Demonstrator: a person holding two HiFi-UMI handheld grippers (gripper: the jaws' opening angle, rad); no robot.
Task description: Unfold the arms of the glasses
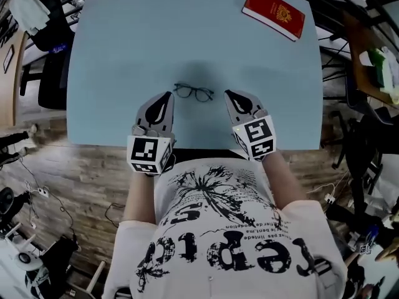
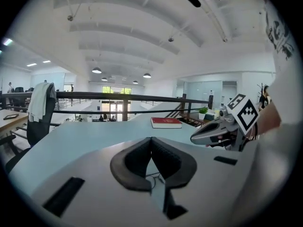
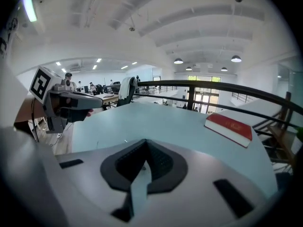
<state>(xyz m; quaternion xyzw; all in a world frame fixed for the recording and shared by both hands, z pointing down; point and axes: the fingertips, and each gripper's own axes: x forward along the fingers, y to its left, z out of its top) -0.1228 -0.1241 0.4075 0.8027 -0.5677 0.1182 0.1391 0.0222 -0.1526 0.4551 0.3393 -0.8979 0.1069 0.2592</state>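
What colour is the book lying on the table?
Red, with a gold emblem on its cover; the head view shows the book best.

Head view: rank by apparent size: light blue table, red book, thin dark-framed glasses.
1. light blue table
2. red hardcover book
3. thin dark-framed glasses
The gaps are clear. Book and glasses both lie on the tabletop, so nearness hardly skews it.

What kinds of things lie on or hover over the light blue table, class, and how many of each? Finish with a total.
glasses: 1
red book: 1
hand-held grippers: 2 (left gripper, right gripper)
Total: 4
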